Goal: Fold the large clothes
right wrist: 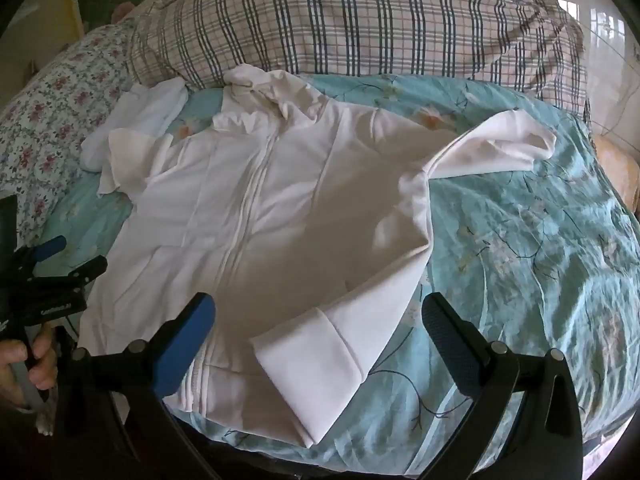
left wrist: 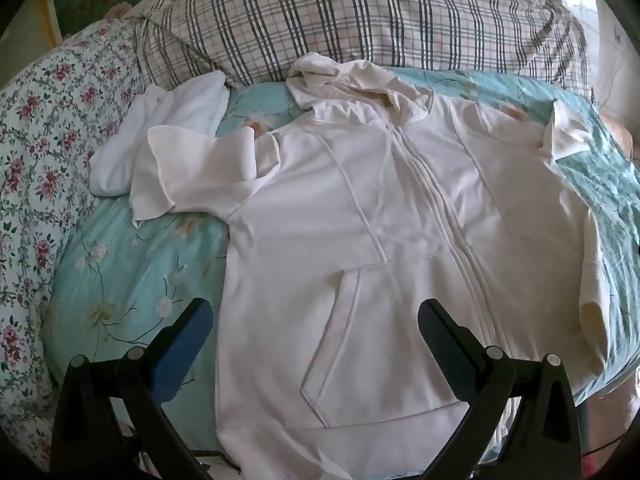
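A white zip-up hoodie (left wrist: 360, 220) lies front-up on the bed, hood toward the pillows, sleeves spread to both sides. It also shows in the right wrist view (right wrist: 260, 220), where its lower right corner (right wrist: 320, 364) is folded back on itself. My left gripper (left wrist: 316, 320) is open and empty above the hoodie's pocket near the hem. My right gripper (right wrist: 318, 316) is open and empty just above the folded corner. The left gripper (right wrist: 68, 260) also shows at the left edge of the right wrist view, held by a hand.
The bed has a teal floral cover (right wrist: 520, 240). A large plaid pillow (left wrist: 360, 20) lies at the head. A floral quilt (left wrist: 40, 140) lies on the left. Another white garment (left wrist: 160, 136) lies crumpled beside the hoodie's left sleeve.
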The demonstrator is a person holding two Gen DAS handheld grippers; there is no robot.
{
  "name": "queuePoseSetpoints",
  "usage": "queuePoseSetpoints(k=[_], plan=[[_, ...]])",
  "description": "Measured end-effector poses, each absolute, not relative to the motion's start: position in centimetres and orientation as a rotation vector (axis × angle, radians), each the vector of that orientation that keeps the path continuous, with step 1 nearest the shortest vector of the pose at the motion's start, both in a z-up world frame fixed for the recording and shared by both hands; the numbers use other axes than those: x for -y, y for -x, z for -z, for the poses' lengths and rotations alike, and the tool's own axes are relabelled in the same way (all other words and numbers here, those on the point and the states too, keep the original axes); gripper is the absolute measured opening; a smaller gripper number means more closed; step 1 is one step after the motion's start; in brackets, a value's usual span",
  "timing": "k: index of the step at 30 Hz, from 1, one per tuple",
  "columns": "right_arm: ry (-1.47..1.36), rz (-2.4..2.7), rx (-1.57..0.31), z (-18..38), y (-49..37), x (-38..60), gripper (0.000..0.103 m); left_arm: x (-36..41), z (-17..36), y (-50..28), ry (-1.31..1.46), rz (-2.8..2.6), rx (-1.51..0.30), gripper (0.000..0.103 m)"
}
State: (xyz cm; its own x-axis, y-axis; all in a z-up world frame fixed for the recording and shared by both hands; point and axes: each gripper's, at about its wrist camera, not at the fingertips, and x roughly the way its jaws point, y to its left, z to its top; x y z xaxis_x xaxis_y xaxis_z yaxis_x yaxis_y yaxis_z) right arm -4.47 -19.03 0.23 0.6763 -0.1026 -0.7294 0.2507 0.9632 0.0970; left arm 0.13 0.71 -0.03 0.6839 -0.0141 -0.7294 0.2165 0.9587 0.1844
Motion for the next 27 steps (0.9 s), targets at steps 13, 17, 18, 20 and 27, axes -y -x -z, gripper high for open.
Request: queuePoseSetpoints(k=[13,17,18,20,27], plan=[[-0.182,0.156,-0.791,-0.6,4.2,18.3,0.103,-0.1,-0.8,0.2,-0.247,0.138,-0.79,0.103],[-0.17,0.154,-0.783,-0.7,4.0,18.3,0.103,-0.1,-1.1,0.3,-0.234,0.147,-0.781,0.103],[-0.169,0.156,-0.791,-0.8,4.0,18.2,0.103,-0.1,-1.1,0.2,-0.232,0.148,-0.782,0.103],[-0.17,0.157,-0.806,-0.8,3.9,18.2,0.103,-0.1,-1.2,0.2,-0.233,0.149,-0.78,0.103],[-0.16,0.148,-0.736,-1.0,4.0,18.1,0.103,0.1,-1.5,0.4,-0.26,0.147,-0.772,0.103]])
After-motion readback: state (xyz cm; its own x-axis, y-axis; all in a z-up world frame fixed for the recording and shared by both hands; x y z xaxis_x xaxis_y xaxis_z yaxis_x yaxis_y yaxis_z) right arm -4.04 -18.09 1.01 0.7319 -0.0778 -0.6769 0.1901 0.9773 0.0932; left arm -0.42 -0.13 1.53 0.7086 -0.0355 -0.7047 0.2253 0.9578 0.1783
